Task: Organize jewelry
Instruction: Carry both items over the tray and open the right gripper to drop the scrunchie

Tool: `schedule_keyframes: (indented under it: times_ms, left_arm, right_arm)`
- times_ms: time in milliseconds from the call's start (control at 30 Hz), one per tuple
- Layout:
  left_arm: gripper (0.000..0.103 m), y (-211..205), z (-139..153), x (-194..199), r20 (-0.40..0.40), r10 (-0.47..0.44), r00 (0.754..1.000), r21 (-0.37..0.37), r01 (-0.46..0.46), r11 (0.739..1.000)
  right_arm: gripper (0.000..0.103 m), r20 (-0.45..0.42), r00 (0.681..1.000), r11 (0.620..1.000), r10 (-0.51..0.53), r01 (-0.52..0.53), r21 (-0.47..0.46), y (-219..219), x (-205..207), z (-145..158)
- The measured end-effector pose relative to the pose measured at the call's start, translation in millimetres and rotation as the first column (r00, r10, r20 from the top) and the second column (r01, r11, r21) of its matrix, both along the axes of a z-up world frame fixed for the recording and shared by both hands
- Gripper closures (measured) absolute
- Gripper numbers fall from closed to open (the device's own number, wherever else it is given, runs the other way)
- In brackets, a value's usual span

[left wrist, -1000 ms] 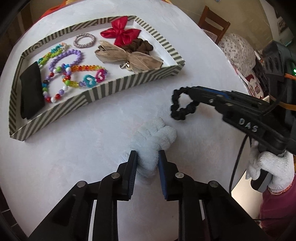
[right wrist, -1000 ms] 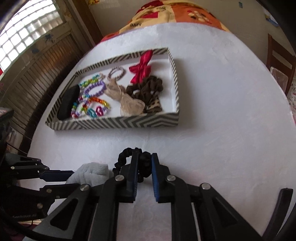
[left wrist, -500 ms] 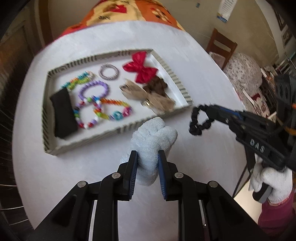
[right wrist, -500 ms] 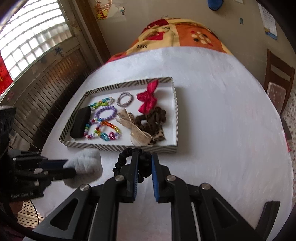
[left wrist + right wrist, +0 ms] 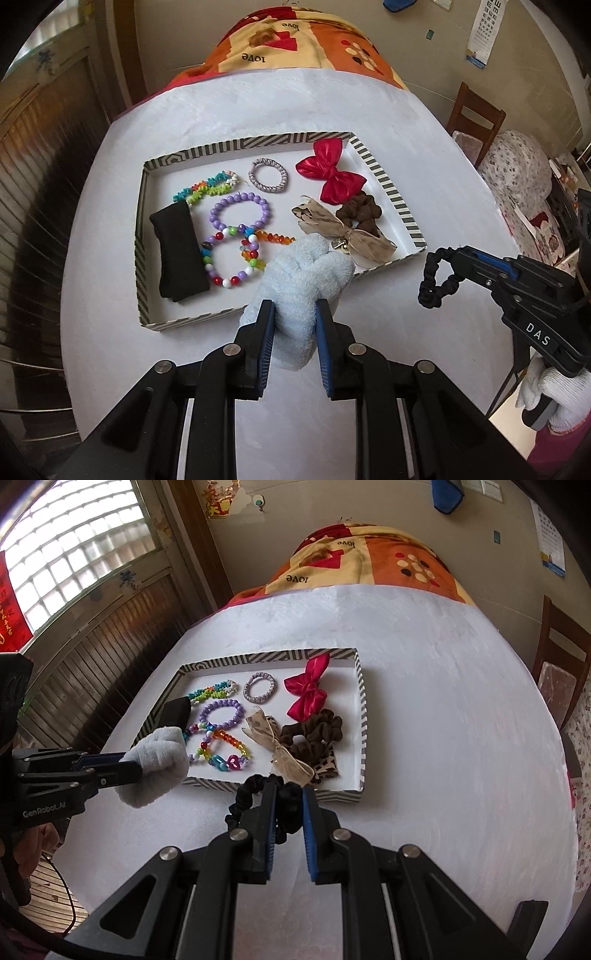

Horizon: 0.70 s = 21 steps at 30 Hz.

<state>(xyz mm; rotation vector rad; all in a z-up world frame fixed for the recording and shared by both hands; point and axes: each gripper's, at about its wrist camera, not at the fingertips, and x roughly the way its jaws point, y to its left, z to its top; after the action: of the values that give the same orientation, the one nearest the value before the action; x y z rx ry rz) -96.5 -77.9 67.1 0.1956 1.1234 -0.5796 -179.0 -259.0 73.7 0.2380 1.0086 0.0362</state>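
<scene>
My left gripper (image 5: 291, 325) clamps the fluffy white scrunchie (image 5: 306, 280) above the striped tray's (image 5: 402, 210) near edge, while my right gripper (image 5: 289, 806) clamps the black scrunchie (image 5: 258, 797) beside that edge.

tray (image 5: 400, 212): black-and-white stripes
bow (image 5: 331, 176): red
held scrunchies: pale blue (image 5: 303, 273), black (image 5: 436, 277)
table (image 5: 295, 110): white

Fluffy pale terry scrunchie (image 5: 303, 280), matt black fabric scrunchie (image 5: 436, 280). Glossy plastic beads (image 5: 236, 258), satin red bow (image 5: 332, 177). Striped card tray (image 5: 384, 184) on matt white tablecloth (image 5: 369, 110).
</scene>
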Motion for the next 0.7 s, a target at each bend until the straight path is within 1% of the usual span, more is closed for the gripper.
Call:
schedule_keyframes:
  times_ms: [500,700]
  left_arm:
    - [0.102,-1.8,-1.5,4.2,0.004,0.022,1.000,0.011,-0.022,1.000]
    - [0.102,1.3,-3.4,20.9,-0.008,0.051,0.999,0.009,-0.051,0.999]
  right_arm:
    - [0.089,0.001,1.000,1.000,0.024,-0.024,0.006,2.7,4.7,1.4]
    - [0.089,0.003,0.999,0.999,0.035,-0.035,0.010,2.8,18.9,1.8]
